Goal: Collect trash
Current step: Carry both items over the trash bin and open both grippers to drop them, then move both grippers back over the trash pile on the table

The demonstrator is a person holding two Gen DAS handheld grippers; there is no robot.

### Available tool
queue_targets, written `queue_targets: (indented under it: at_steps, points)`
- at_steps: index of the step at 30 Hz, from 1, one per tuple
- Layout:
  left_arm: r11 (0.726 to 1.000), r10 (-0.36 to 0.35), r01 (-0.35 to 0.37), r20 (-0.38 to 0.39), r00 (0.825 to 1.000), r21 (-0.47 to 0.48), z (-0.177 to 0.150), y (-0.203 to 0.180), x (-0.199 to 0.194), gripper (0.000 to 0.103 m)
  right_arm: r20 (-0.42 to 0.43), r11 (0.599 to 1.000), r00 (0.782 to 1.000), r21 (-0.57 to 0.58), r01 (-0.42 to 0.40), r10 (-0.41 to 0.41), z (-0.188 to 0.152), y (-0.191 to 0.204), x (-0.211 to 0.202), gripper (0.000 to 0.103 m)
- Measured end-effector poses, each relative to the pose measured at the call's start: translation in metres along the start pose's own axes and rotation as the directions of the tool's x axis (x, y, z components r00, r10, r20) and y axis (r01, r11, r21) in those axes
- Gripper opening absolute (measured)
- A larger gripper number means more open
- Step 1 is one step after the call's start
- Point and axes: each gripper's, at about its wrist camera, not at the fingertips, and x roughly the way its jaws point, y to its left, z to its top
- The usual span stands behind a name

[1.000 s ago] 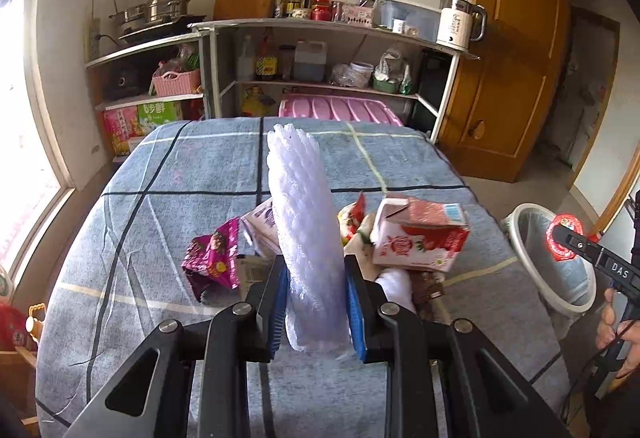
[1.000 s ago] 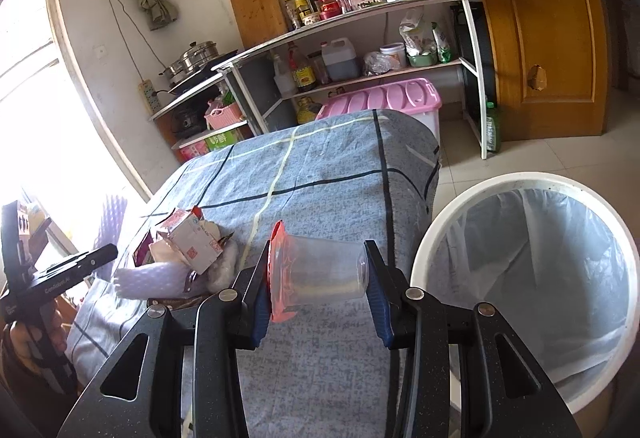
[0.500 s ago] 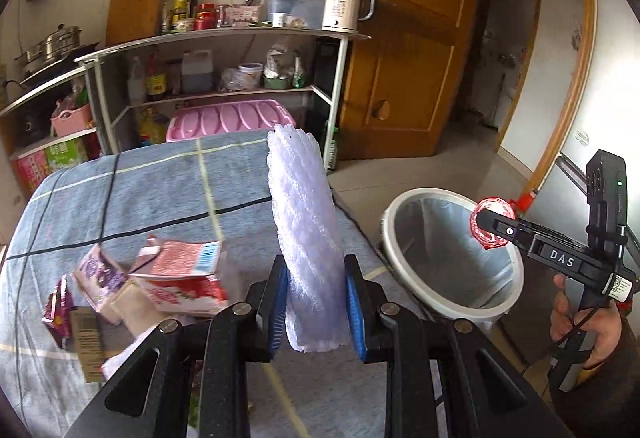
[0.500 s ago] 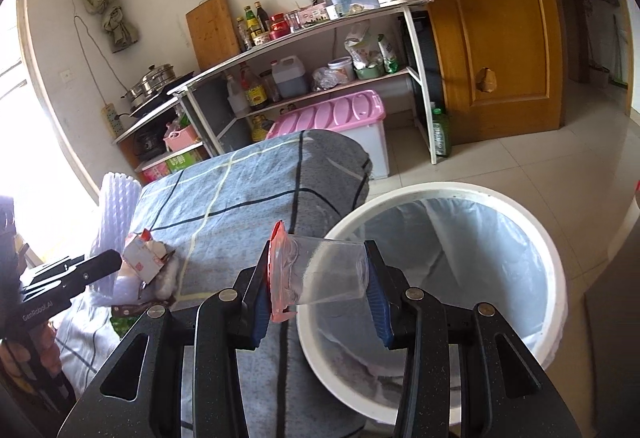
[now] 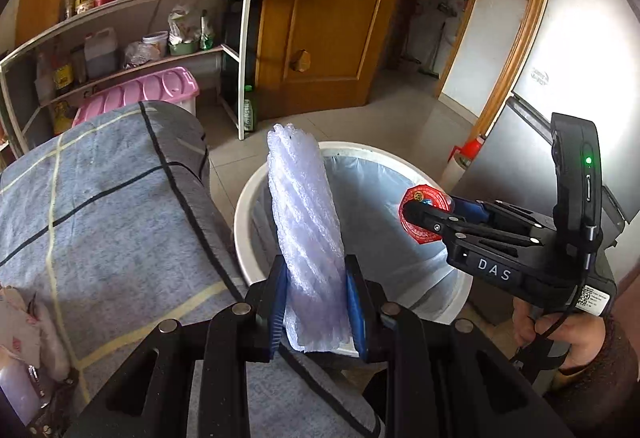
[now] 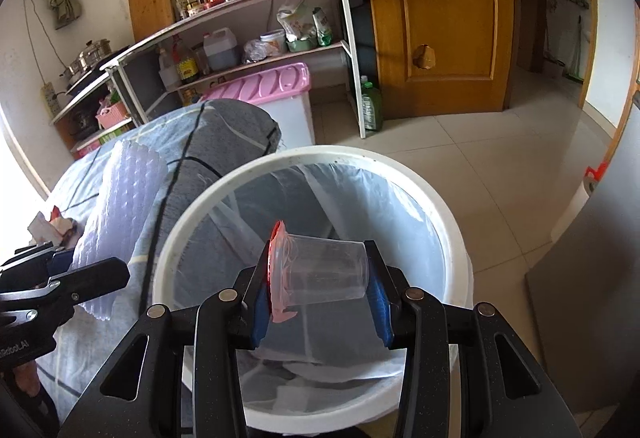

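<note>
Right hand-held gripper (image 6: 318, 292) pinches a clear plastic cup (image 6: 326, 272) end to end, long axis crosswise, red torn lid at the left pad. It hangs directly over the mouth of the white lined bin (image 6: 448, 198); release looks due.

Left hand-held gripper (image 5: 316, 302) clamps an upright roll of foam netting (image 5: 306, 222) at the bin's near rim, beside the bench edge.

Bench carries a grey checked cloth (image 5: 108, 222); more wrappers (image 5: 24, 330) lie there. Tiled floor, shelving behind.
</note>
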Motion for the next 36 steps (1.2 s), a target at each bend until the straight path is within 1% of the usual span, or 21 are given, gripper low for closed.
queue_targets:
  at_steps: [2, 6, 8, 9, 10, 11, 12, 13, 17, 21, 23, 26, 28, 31, 36]
  points:
    - [1.000, -0.010, 0.010, -0.018, 1.000, 0.001, 0.002, -0.005, 0.011, 0.028, -0.020, 1.000, 1.000, 0.000, 0.009, -0.009, 0.000, -0.005, 0.006, 0.042]
    - [1.000, -0.005, 0.005, -0.054, 0.999, 0.009, 0.003, -0.010, 0.026, 0.028, -0.047, 0.999, 0.998, -0.006, 0.040, -0.041, -0.003, -0.011, 0.013, 0.042]
    - [1.000, 0.001, 0.000, -0.068, 0.998, 0.013, 0.001, -0.013, 0.031, 0.030, -0.058, 0.999, 0.997, -0.009, 0.047, -0.047, -0.003, -0.013, 0.015, 0.042]
    - [1.000, 0.003, -0.002, -0.072, 0.997, 0.011, 0.000, -0.013, 0.033, 0.034, -0.058, 0.999, 0.997, -0.011, 0.053, -0.054, -0.004, -0.013, 0.015, 0.042]
    - [1.000, 0.002, -0.001, -0.076, 0.997, 0.009, 0.000, -0.013, 0.034, 0.039, -0.058, 0.998, 0.996, -0.010, 0.061, -0.062, -0.004, -0.015, 0.015, 0.044]
    - [1.000, 0.000, 0.000, -0.076, 0.997, 0.008, 0.000, -0.012, 0.035, 0.043, -0.056, 0.998, 0.996, -0.009, 0.066, -0.066, -0.005, -0.016, 0.015, 0.049]
    - [1.000, 0.002, -0.002, -0.074, 0.997, 0.006, -0.001, -0.011, 0.034, 0.051, -0.056, 0.998, 0.996, -0.005, 0.065, -0.065, -0.005, -0.017, 0.015, 0.053]
    - [1.000, 0.005, -0.005, -0.073, 0.997, 0.002, -0.001, -0.010, 0.033, 0.052, -0.058, 0.998, 0.997, -0.001, 0.060, -0.060, -0.005, -0.019, 0.015, 0.060]
    - [1.000, 0.006, -0.006, -0.060, 0.998, -0.008, -0.001, -0.006, 0.027, 0.054, -0.051, 0.998, 0.997, 0.017, 0.054, -0.053, -0.007, -0.021, 0.011, 0.062]
    - [1.000, 0.013, -0.014, -0.022, 1.000, -0.028, -0.006, 0.001, 0.009, 0.055, -0.032, 0.999, 0.999, 0.034, 0.041, -0.040, -0.008, -0.018, 0.003, 0.062]
    - [0.999, 0.027, -0.027, -0.001, 1.000, -0.031, -0.009, 0.006, -0.001, 0.055, -0.016, 0.999, 1.000, 0.045, 0.014, -0.014, -0.008, -0.014, -0.002, 0.062]
    - [0.997, 0.066, -0.064, 0.037, 0.997, -0.046, -0.016, 0.014, -0.021, 0.056, 0.013, 0.999, 1.000, 0.041, -0.016, 0.015, -0.008, -0.003, -0.012, 0.062]
    - [0.996, 0.073, -0.068, 0.065, 0.995, -0.064, -0.023, 0.021, -0.037, 0.056, 0.032, 0.998, 0.998, 0.031, -0.046, 0.045, -0.008, 0.007, -0.019, 0.062]
    - [0.989, 0.126, -0.118, 0.096, 0.987, -0.088, -0.034, 0.035, -0.060, 0.058, 0.054, 0.997, 0.995, 0.001, -0.083, 0.082, -0.009, 0.026, -0.027, 0.062]
    - [0.968, 0.221, -0.201, 0.133, 0.966, -0.148, -0.057, 0.065, -0.098, 0.060, 0.062, 0.986, 0.984, -0.033, -0.164, 0.166, -0.010, 0.058, -0.032, 0.062]
